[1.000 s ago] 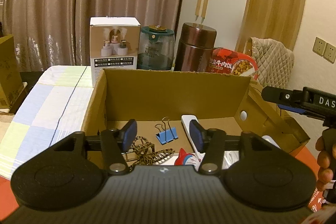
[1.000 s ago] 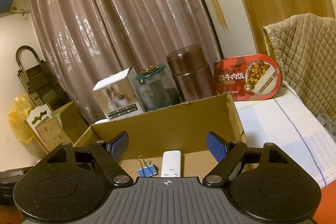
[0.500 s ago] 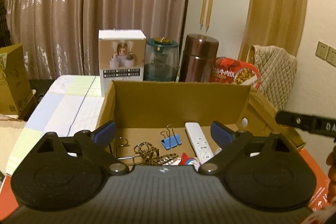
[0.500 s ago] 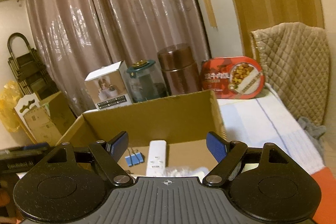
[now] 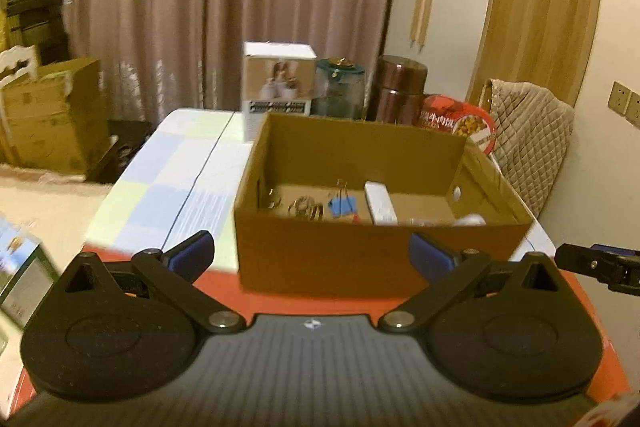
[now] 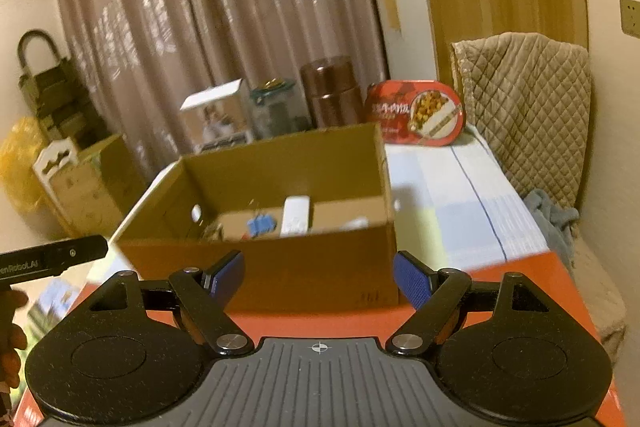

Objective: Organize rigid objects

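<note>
Both pairs of fingers stand apart with nothing between them. On the left gripper (image 5: 311,255) the jaws have just been opening and are now very wide, and only the front wall of the cardboard box (image 5: 328,259) shows in the gap. The right gripper (image 6: 319,281) is open a little less wide and is also empty.

From left to right in the left wrist view: a small printed carton (image 5: 22,273) lies outside the left finger, low at the picture edge. Straight ahead of the fingers, beyond their tips, stands the open box. On its floor I see some metal clips (image 5: 306,207), then a blue binder clip (image 5: 342,205), then a white remote control (image 5: 380,203), and something white (image 5: 472,219) near the right wall that is too blurred to name. The tip of the other gripper shows at the far right.

The remote lies with its long axis pointing away from the fingers, nearly along their line. In both views the box is ahead of the tips and apart from them, behind its front wall, so neither hand looks clearly nearer. I judge that these objects are already sorted into the box, and the next thing to take is probably outside it. The carton on the left is the closest candidate, and it is on the side of the left hand.
</note>
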Action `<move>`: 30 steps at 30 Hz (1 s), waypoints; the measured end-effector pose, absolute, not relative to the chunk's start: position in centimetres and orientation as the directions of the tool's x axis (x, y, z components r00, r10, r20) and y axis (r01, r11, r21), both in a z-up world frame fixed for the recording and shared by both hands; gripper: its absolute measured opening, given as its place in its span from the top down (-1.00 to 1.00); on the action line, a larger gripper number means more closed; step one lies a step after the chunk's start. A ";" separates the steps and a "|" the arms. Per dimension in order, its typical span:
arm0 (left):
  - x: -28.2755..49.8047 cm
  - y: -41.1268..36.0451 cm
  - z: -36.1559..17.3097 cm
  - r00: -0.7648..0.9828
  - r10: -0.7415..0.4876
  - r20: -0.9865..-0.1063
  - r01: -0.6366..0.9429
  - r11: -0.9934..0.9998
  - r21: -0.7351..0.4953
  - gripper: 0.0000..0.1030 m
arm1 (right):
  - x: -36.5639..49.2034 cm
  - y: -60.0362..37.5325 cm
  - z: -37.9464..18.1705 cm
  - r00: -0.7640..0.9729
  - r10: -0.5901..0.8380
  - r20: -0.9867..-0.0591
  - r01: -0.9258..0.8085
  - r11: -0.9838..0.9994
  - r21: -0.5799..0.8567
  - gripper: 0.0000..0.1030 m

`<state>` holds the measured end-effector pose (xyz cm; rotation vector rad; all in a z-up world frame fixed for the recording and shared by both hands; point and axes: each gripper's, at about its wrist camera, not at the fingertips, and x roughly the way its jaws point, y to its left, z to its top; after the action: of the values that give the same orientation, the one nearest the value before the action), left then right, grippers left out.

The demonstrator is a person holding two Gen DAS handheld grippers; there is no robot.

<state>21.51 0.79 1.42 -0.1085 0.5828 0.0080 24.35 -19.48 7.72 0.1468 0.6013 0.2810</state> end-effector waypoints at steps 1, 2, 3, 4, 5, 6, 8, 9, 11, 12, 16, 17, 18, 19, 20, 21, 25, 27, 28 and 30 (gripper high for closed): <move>20.4 0.7 1.5 0.829 -0.031 -0.559 -0.036 0.993 -0.109 -0.97 | 23.4 -19.4 7.9 0.786 0.303 -0.539 -0.222 0.952 0.212 -0.52; 19.2 0.6 1.6 0.822 -0.038 -0.568 -0.036 0.992 -0.118 -0.97 | 22.3 -19.3 8.1 0.784 0.305 -0.540 -0.227 0.952 0.208 -0.52; 18.1 0.5 1.7 0.819 -0.039 -0.573 -0.039 0.992 -0.123 -0.97 | 21.3 -19.1 8.3 0.782 0.308 -0.542 -0.232 0.951 0.205 -0.52; 16.9 0.4 1.8 0.817 -0.037 -0.576 -0.042 0.991 -0.124 -0.97 | 20.3 -19.0 8.4 0.779 0.310 -0.544 -0.238 0.950 0.200 -0.52; 15.7 0.3 2.0 0.814 -0.036 -0.579 -0.043 0.992 -0.121 -0.97 | 19.3 -18.8 8.6 0.777 0.311 -0.547 -0.245 0.950 0.192 -0.52; 14.8 0.2 2.0 0.811 -0.033 -0.585 -0.045 0.992 -0.117 -0.97 | 18.5 -18.7 8.7 0.775 0.310 -0.551 -0.248 0.951 0.186 -0.52; 12.7 0.0 2.2 0.805 -0.022 -0.593 -0.056 0.992 -0.113 -0.97 | 16.7 -18.3 8.9 0.769 0.309 -0.559 -0.259 0.951 0.169 -0.52; 11.8 -0.1 2.3 0.804 -0.022 -0.595 -0.057 0.992 -0.114 -0.97 | 15.9 -18.1 9.0 0.768 0.307 -0.563 -0.262 0.951 0.162 -0.52; 10.0 -0.1 2.6 0.802 -0.012 -0.598 -0.065 0.992 -0.107 -0.98 | 14.5 -17.8 9.1 0.764 0.303 -0.570 -0.265 0.952 0.151 -0.52; 9.3 -0.2 2.7 0.801 -0.005 -0.598 -0.071 0.992 -0.103 -0.98 | 13.7 -17.7 9.2 0.762 0.299 -0.574 -0.265 0.953 0.145 -0.52; 6.6 -0.1 3.3 0.800 0.006 -0.600 -0.086 0.991 -0.105 -0.98 | 11.2 -17.5 9.4 0.758 0.285 -0.586 -0.267 0.956 0.120 -0.52; 5.9 -0.1 3.4 0.801 0.011 -0.599 -0.088 0.991 -0.100 -0.98 | 10.7 -17.5 9.5 0.757 0.281 -0.590 -0.268 0.957 0.113 -0.52; 5.5 -0.1 3.6 0.801 0.014 -0.598 -0.089 0.991 -0.096 -0.98 | 10.2 -17.4 9.5 0.755 0.279 -0.593 -0.270 0.957 0.106 -0.52; 5.0 -0.2 3.6 0.802 0.017 -0.597 -0.091 0.991 -0.094 -0.98 | 9.7 -17.4 9.6 0.754 0.277 -0.596 -0.273 0.957 0.100 -0.52; 4.5 -0.2 3.7 0.802 0.018 -0.597 -0.093 0.991 -0.095 -0.98 | 9.2 -17.4 9.7 0.753 0.275 -0.597 -0.274 0.957 0.096 -0.52; 4.1 -0.2 3.8 0.802 0.018 -0.598 -0.094 0.991 -0.097 -0.98 | 8.8 -17.4 9.7 0.753 0.272 -0.600 -0.272 0.958 0.093 -0.52; 2.7 -0.3 3.8 0.800 0.017 -0.600 -0.099 0.990 -0.103 -0.98 | 7.1 -17.4 9.6 0.739 0.269 -0.618 -0.269 0.958 0.095 -0.52; 2.2 -0.5 3.8 0.800 0.017 -0.600 -0.097 0.990 -0.102 -0.98 | 6.6 -17.5 9.6 0.733 0.270 -0.624 -0.267 0.958 0.102 -0.52; 2.0 -0.6 3.7 0.799 0.017 -0.601 -0.096 0.990 -0.100 -0.98 | 6.4 -17.6 9.6 0.731 0.270 -0.627 -0.264 0.959 0.105 -0.52; 1.7 -0.8 3.6 0.797 0.016 -0.603 -0.095 0.990 -0.100 -0.98 | 6.2 -17.7 9.7 0.729 0.267 -0.630 -0.259 0.960 0.107 -0.52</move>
<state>1.74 -0.83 3.59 -0.1274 0.6455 0.0599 6.15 -17.72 9.65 0.0120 0.6954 0.2899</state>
